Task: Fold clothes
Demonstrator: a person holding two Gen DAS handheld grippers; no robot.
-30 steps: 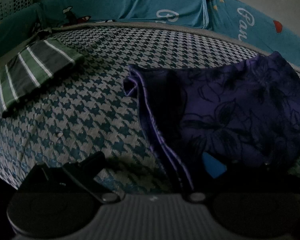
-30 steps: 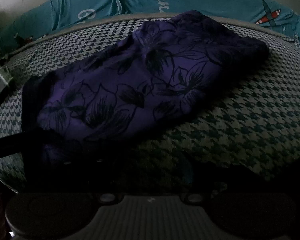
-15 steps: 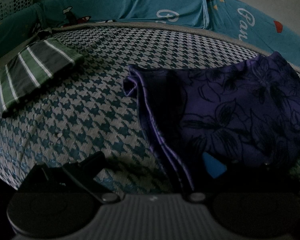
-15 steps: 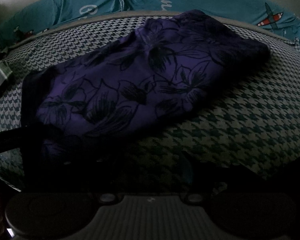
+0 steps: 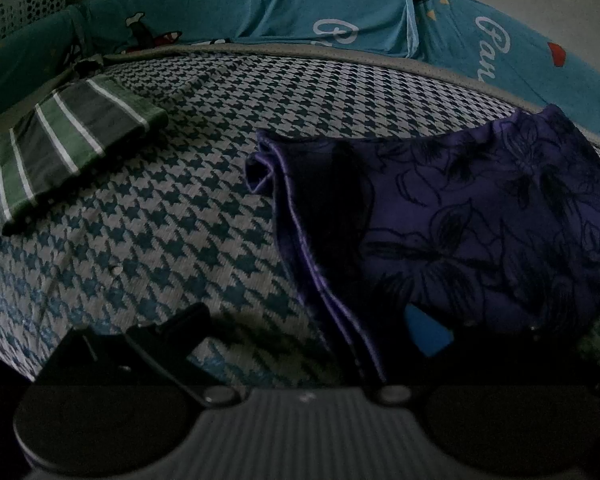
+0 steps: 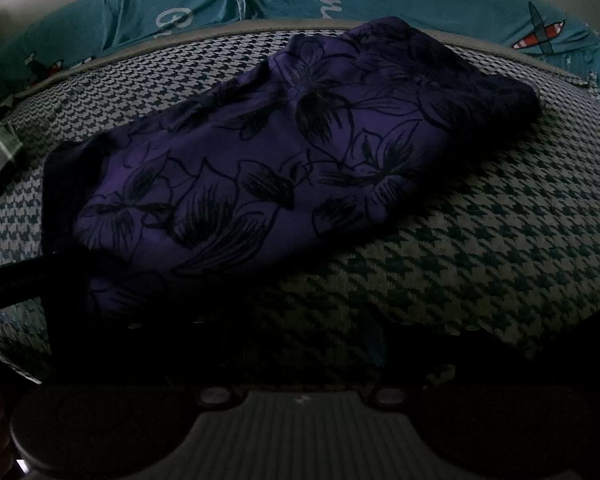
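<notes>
A folded purple garment with dark flower outlines (image 5: 480, 216) lies on the houndstooth surface; it fills the middle of the right wrist view (image 6: 300, 152). My left gripper (image 5: 300, 328) is open at the garment's near left edge: its left finger (image 5: 168, 336) rests on bare houndstooth, its right finger with a blue pad (image 5: 424, 332) lies at or under the purple cloth. My right gripper (image 6: 296, 328) is low at the garment's near edge; its fingers are lost in shadow.
A folded green, grey and white striped garment (image 5: 72, 148) lies at the left. Teal printed fabric (image 5: 300, 8) runs along the far edge. A perforated basket (image 5: 20, 12) stands at the far left. Bare houndstooth (image 6: 500, 240) shows right of the purple garment.
The right wrist view has crept slightly closer to the purple garment. The left gripper and both garments have not visibly moved.
</notes>
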